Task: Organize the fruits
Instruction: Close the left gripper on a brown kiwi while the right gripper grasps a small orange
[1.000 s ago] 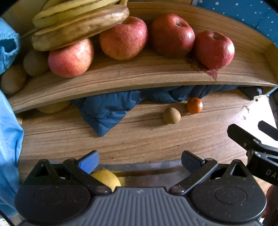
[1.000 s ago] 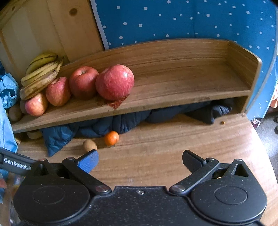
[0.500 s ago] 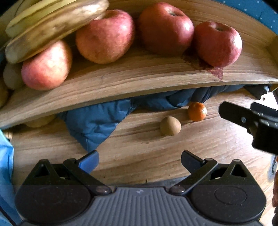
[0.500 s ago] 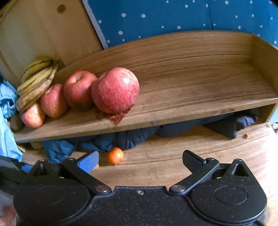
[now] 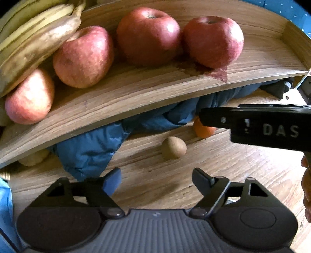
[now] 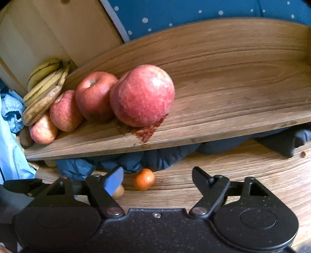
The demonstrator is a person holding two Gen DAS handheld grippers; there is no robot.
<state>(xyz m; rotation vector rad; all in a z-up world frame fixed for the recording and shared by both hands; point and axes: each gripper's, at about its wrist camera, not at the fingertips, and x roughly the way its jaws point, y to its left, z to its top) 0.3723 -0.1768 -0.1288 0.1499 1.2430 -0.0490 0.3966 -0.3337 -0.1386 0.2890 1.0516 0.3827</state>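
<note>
Several red apples (image 5: 212, 40) and a bunch of bananas (image 5: 35, 44) sit on a wooden shelf (image 5: 136, 87). On the table below lie a brown kiwi (image 5: 173, 147) and a small orange (image 5: 203, 130). My left gripper (image 5: 156, 180) is open and empty, just short of the kiwi. My right gripper (image 6: 157, 180) is open and empty, with the orange (image 6: 144, 179) just ahead between its fingers and the kiwi (image 6: 118, 191) half hidden behind its left finger. The right gripper also shows in the left wrist view (image 5: 252, 126), partly covering the orange.
Dark blue cloth (image 5: 93, 149) is bunched under the shelf behind the small fruits. A yellowish fruit (image 5: 33, 158) lies under the shelf at the left. Light blue fabric (image 6: 11, 148) hangs at the far left. A dotted blue wall (image 6: 194, 11) stands behind the shelf.
Both grippers have moved forward and down toward the kiwi and the orange. The right gripper has come in from the right over the orange. Both stay open.
</note>
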